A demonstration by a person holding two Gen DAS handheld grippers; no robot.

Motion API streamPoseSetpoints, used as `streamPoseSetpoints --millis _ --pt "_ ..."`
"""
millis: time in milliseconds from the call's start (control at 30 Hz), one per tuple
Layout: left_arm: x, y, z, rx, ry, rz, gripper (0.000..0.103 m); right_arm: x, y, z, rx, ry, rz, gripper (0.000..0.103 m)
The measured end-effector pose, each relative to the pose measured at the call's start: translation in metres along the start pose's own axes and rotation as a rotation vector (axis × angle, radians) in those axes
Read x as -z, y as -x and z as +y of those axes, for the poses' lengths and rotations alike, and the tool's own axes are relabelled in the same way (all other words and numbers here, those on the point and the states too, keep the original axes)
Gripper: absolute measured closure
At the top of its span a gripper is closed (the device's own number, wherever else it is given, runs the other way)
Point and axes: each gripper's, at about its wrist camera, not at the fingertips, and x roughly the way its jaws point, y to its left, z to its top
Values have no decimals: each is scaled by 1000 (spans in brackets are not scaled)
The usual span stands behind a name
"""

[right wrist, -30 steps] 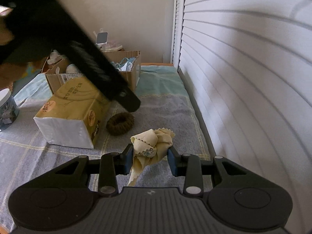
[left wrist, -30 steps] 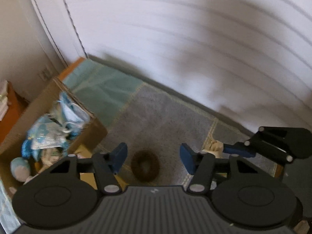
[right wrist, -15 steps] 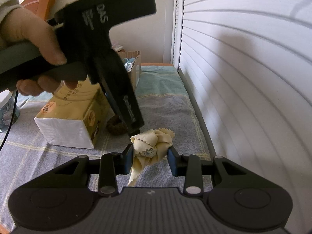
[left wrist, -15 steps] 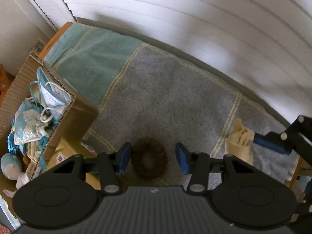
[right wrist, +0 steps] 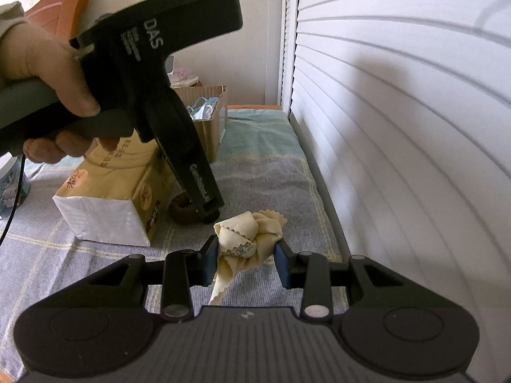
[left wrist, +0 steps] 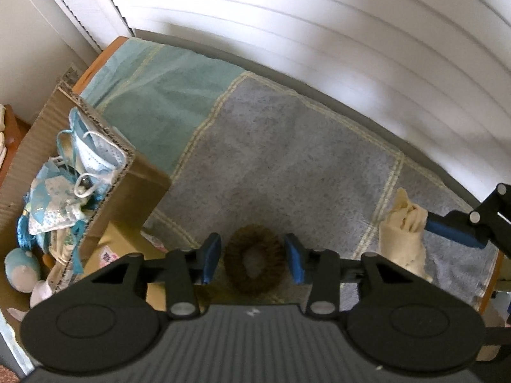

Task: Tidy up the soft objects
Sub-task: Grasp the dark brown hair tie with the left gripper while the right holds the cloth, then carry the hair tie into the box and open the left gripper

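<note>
A brown furry scrunchie (left wrist: 254, 266) lies on the blue-grey towel (left wrist: 287, 159). My left gripper (left wrist: 254, 263) is open, its blue fingers on either side of the scrunchie with small gaps. In the right wrist view the scrunchie (right wrist: 182, 212) is partly hidden behind the left gripper (right wrist: 207, 215). My right gripper (right wrist: 246, 260) is shut on a crumpled cream cloth (right wrist: 250, 239) and holds it above the towel. The cloth also shows in the left wrist view (left wrist: 404, 233).
A cardboard box (left wrist: 105, 185) with face masks and soft blue items stands at the left. A tan tissue pack (right wrist: 115, 204) lies next to the scrunchie. White shutters (right wrist: 399, 127) run along the towel's far side. A jar (right wrist: 12, 185) stands at far left.
My left gripper has come down over the scrunchie and its fingers have narrowed around it. The right gripper has kept still with the cloth.
</note>
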Motion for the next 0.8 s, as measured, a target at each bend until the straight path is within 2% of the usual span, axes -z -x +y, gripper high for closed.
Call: streamPoseSetpoints --millis 67,167,400,800 --pt "2 2 0 20 11 -8 72 0 1 0 3 1 0 62" --pt "5 8 0 30 20 -35 74 0 3 1 8 3 -3 62" --pt "13 36 2 56 44 -111 74 -3 11 2 27 11 -12 62" --pt "57 96 13 75 84 -243 74 -17 36 18 30 50 -65 62"
